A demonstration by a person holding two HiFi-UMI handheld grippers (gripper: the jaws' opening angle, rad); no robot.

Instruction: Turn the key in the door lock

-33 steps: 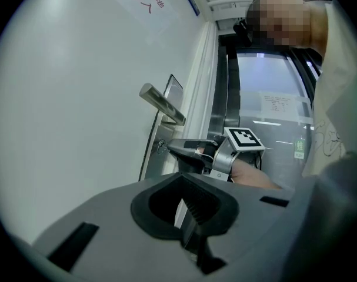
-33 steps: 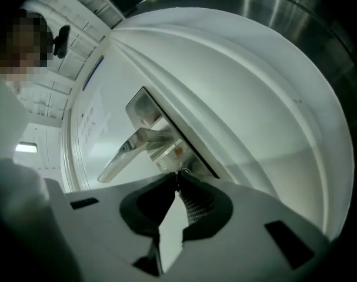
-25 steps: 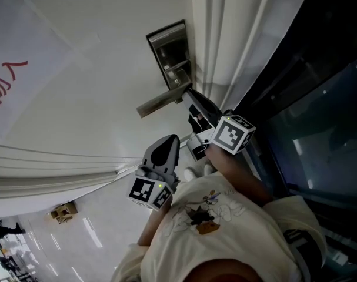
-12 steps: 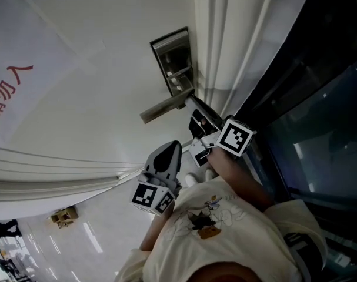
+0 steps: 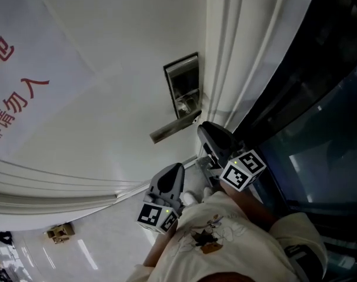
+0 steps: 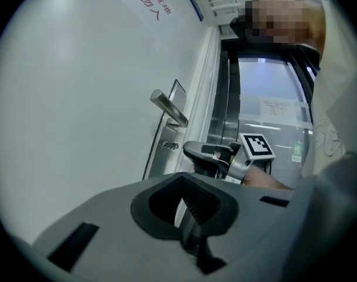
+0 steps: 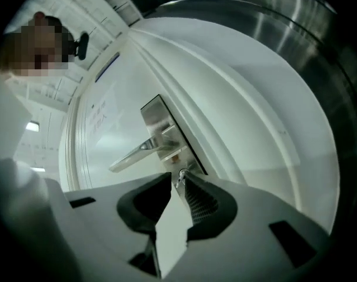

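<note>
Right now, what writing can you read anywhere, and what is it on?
"地": red, on the white notice, cut off at the frame edge.
"非请勿入": red, same notice; first character partly cut.
Paper sheet and green sign, seen in the left gripper view: too small to read.

My left gripper and right gripper: grey moulded shells, black-and-white marker cubes. My T-shirt: cream, cartoon print.

White door, silver handle (brushed metal), red-lettered sign.
</note>
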